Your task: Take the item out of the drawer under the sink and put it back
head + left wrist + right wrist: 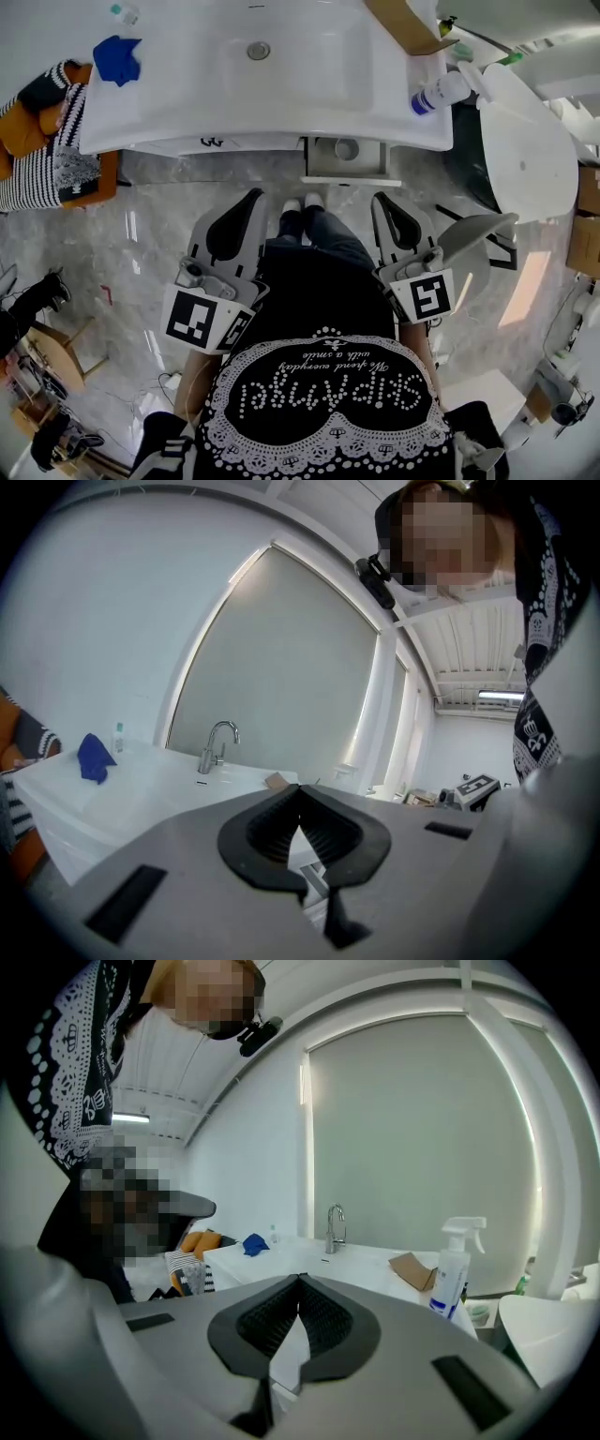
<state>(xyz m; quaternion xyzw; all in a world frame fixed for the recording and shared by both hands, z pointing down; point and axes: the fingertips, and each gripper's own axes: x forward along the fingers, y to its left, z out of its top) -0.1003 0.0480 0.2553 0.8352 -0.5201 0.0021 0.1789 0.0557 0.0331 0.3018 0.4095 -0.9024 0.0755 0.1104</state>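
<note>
Under the white sink (187,103) a small drawer (319,161) stands pulled out, with a round grey item (346,148) lying inside it. My left gripper (254,195) is held low in front of me, left of the drawer and well short of it, its jaws shut on nothing. Just as far back, below the drawer's right side, my right gripper (381,199) is shut and empty too. In the left gripper view the left gripper (300,789) points toward the sink top and faucet (217,744). The right gripper (300,1279) faces the same counter.
A blue cloth (116,58) lies on the sink's left corner. A spray bottle (439,94) and a piece of cardboard (405,23) sit at its right end. A white toilet (525,141) stands to the right, and a seat with orange and striped cushions (47,131) to the left.
</note>
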